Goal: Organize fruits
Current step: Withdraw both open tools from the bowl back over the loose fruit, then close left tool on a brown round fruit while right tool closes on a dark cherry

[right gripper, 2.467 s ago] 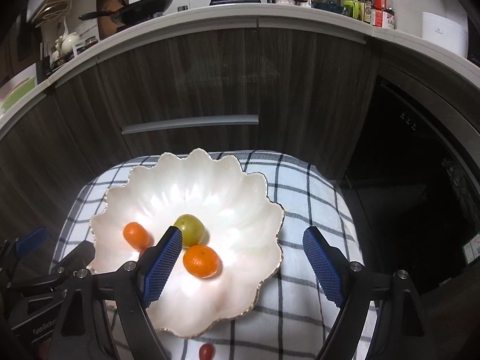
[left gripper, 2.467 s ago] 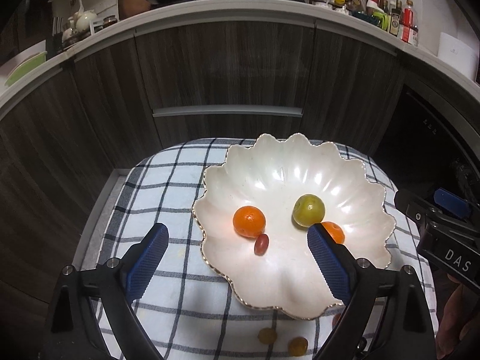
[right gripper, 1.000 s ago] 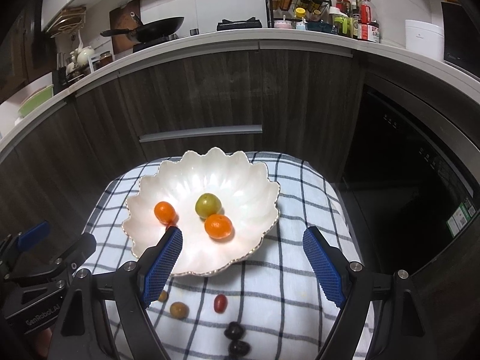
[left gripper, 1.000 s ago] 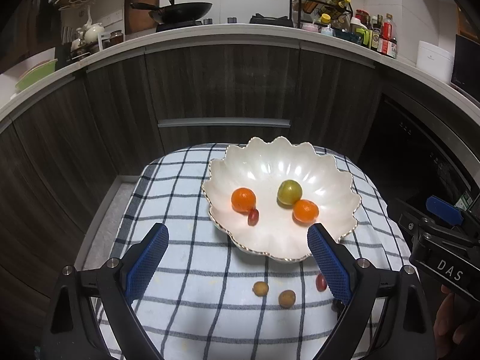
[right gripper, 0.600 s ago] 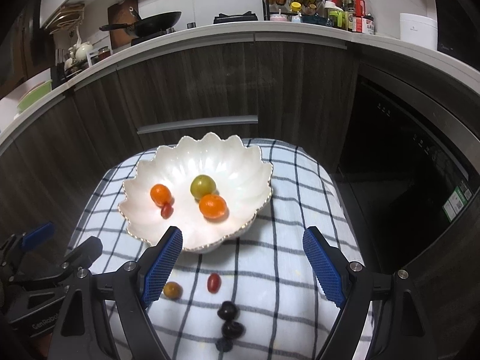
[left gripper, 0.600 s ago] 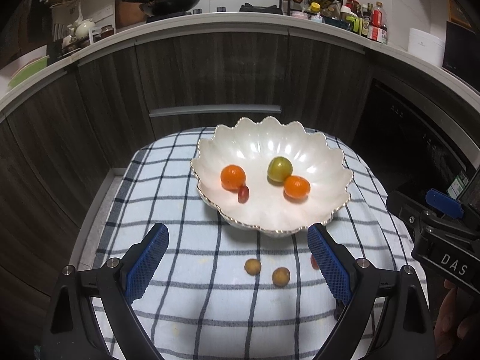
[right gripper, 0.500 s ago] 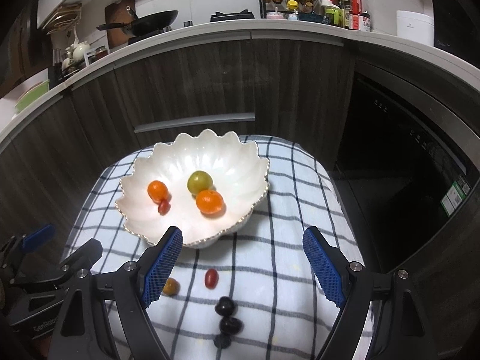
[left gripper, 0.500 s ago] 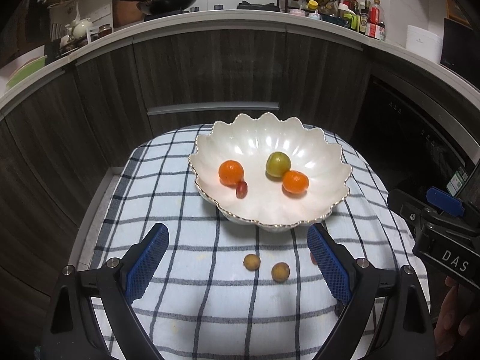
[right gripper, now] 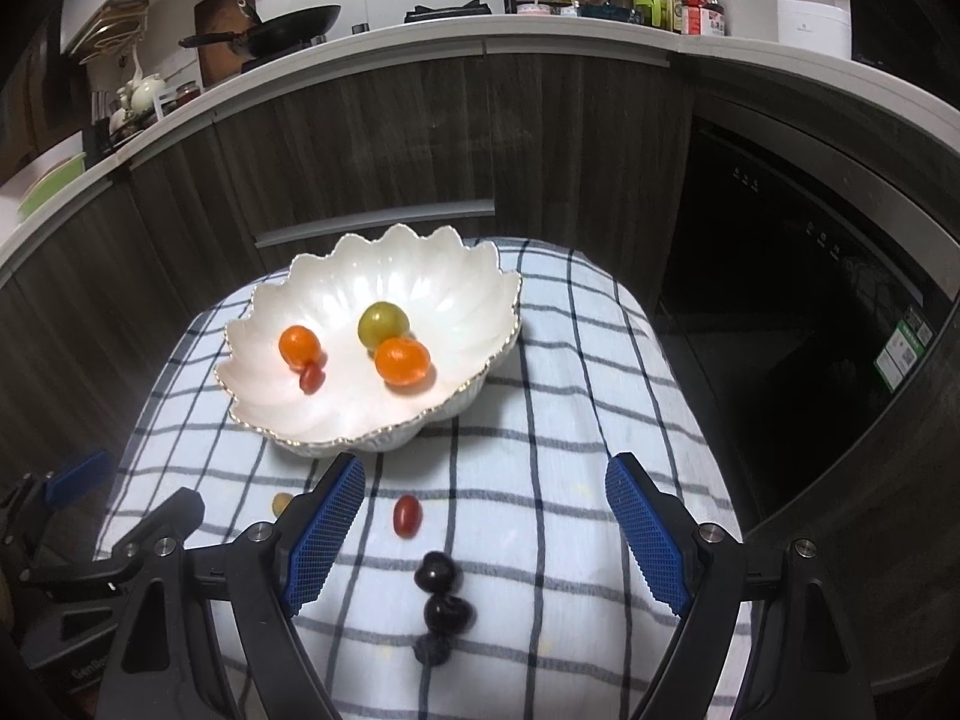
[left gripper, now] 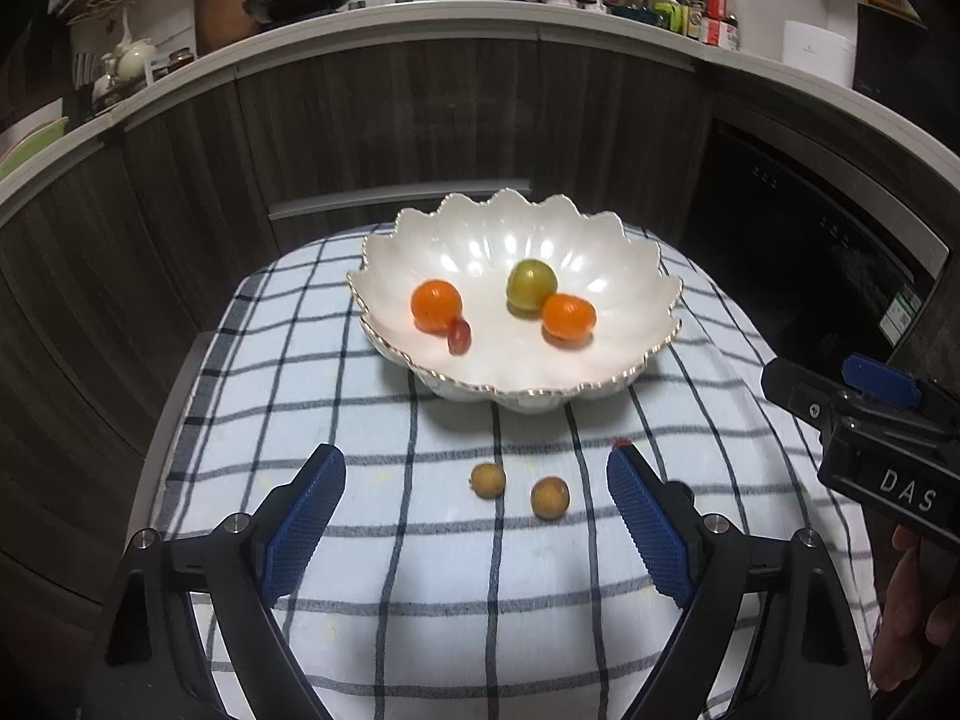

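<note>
We held the left gripper (left gripper: 474, 516) above the checked cloth (left gripper: 372, 576), jaws spread wide and gripping nothing. The right gripper (right gripper: 483, 531) was likewise wide open and empty. Nearest the right gripper lay 3 dark fruits (right gripper: 441, 606) in a line on the cloth, with 1 red grape tomato (right gripper: 407, 516) just beyond them. Between the left gripper's fingers lay 2 small tan fruits (left gripper: 519, 489), side by side and apart. Beyond these stood the white scalloped bowl (left gripper: 600, 252) on the cloth. It contained 2 oranges (left gripper: 436, 305), 1 green fruit (left gripper: 531, 285) touching the right-hand orange, and 1 small red fruit (left gripper: 459, 335) against the left-hand orange. Dark cabinet fronts (right gripper: 420, 138) rose behind the bowl.
</note>
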Tool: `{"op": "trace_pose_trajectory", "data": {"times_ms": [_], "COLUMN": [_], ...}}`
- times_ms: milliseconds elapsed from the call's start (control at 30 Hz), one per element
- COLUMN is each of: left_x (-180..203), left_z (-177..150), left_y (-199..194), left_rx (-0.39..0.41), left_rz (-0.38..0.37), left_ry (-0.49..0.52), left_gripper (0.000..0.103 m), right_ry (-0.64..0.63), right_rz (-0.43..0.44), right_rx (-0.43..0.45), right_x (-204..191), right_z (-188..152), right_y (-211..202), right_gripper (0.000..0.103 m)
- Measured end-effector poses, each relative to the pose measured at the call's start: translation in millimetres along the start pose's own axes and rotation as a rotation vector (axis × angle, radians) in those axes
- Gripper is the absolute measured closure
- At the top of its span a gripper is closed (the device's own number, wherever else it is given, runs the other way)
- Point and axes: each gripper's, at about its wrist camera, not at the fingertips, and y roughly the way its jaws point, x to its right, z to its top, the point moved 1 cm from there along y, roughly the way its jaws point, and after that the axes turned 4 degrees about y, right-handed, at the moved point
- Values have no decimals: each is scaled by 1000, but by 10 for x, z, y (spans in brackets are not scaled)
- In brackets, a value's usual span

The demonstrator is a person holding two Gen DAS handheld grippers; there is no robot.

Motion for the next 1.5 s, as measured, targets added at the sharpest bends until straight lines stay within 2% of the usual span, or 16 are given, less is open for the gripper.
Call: {"op": "trace_pose_trajectory", "data": {"times_ms": [300,900,1500], "left_x": [58,199,330], "left_z": [-175,-351,-384], "left_y": [38,158,527], "left_rx": [4,22,-9], "left_rz": [-4,-79,-157], "left_ry": [60,181,291], "left_gripper": [19,28,43], "right_ry": [-9,23,28], "right_rz": [-3,-7,8], "right_rx": [-37,-89,-198], "right_x": [-5,55,11], "right_z": [-215,-518,-740], "right_y": [63,149,445], "right_gripper": [20,21,44]}}
